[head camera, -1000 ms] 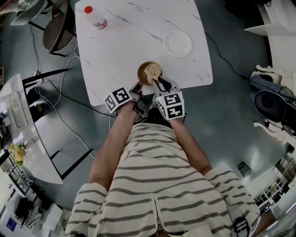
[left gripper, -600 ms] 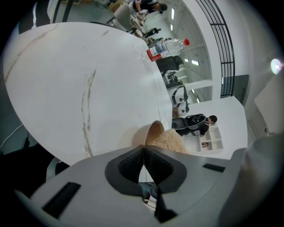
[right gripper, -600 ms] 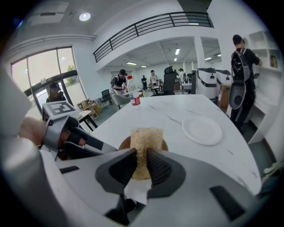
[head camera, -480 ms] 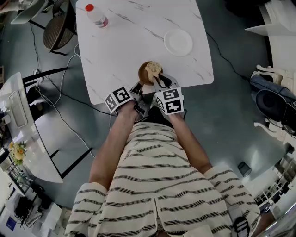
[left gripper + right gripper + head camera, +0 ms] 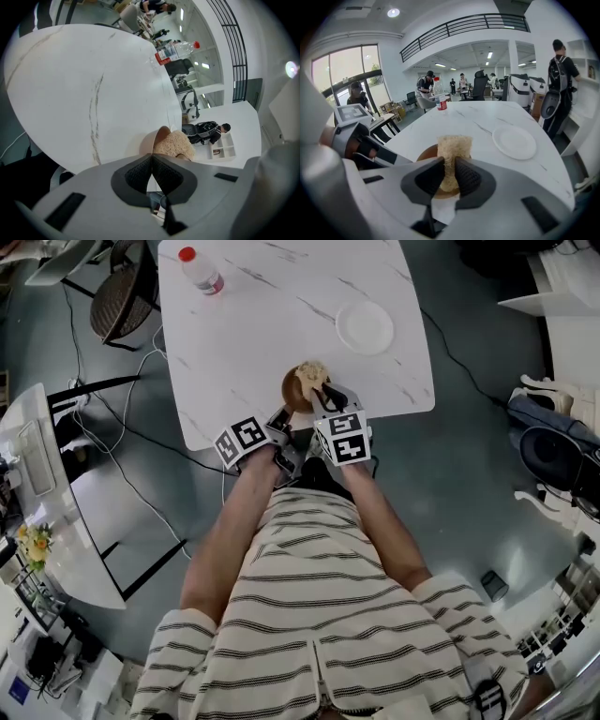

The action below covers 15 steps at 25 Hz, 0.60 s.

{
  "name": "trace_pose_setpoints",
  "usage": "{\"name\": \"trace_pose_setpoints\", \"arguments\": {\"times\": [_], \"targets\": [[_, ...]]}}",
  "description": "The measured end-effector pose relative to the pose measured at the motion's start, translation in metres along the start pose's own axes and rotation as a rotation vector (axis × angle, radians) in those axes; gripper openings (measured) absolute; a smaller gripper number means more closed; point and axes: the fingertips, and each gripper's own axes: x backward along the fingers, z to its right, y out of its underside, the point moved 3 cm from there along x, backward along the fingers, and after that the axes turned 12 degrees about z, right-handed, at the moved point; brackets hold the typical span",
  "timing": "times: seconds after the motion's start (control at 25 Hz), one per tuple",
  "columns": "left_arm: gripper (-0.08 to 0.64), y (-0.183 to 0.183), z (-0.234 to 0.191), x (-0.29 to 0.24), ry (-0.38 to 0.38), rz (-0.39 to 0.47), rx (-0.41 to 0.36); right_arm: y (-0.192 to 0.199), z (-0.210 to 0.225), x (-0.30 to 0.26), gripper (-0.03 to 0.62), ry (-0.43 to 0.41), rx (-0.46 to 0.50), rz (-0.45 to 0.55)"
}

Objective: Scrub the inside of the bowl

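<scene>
A brown bowl (image 5: 294, 390) sits near the front edge of the white marble table (image 5: 253, 343). My left gripper (image 5: 284, 416) is shut on the bowl's near-left rim (image 5: 158, 139). Its pads meet around the rim in the left gripper view (image 5: 151, 159). My right gripper (image 5: 322, 404) is shut on a tan scrub sponge (image 5: 311, 375), which stands inside the bowl. In the right gripper view the sponge (image 5: 451, 149) rises between the pads of that gripper (image 5: 449, 176), with the bowl (image 5: 425, 153) under it. The bowl's bottom is hidden by the sponge.
A white plate (image 5: 364, 327) lies to the bowl's far right, also seen as plate (image 5: 515, 142). A clear bottle with a red cap (image 5: 201, 271) stands at the table's far left corner. People (image 5: 560, 79) stand around the room beyond the table. Cables run over the floor (image 5: 112, 427).
My right gripper has moved a little away from me with the sponge, toward the bowl's far side. The left gripper and the bowl have stayed put.
</scene>
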Motion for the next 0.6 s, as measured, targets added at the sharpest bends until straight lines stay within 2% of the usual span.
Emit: {"name": "trace_pose_setpoints", "arguments": {"times": [0.6], "targets": [[0.008,0.001,-0.001,0.003,0.005,-0.009,0.011,-0.009,-0.022,-0.015,0.071,-0.057,-0.008,0.023]]}}
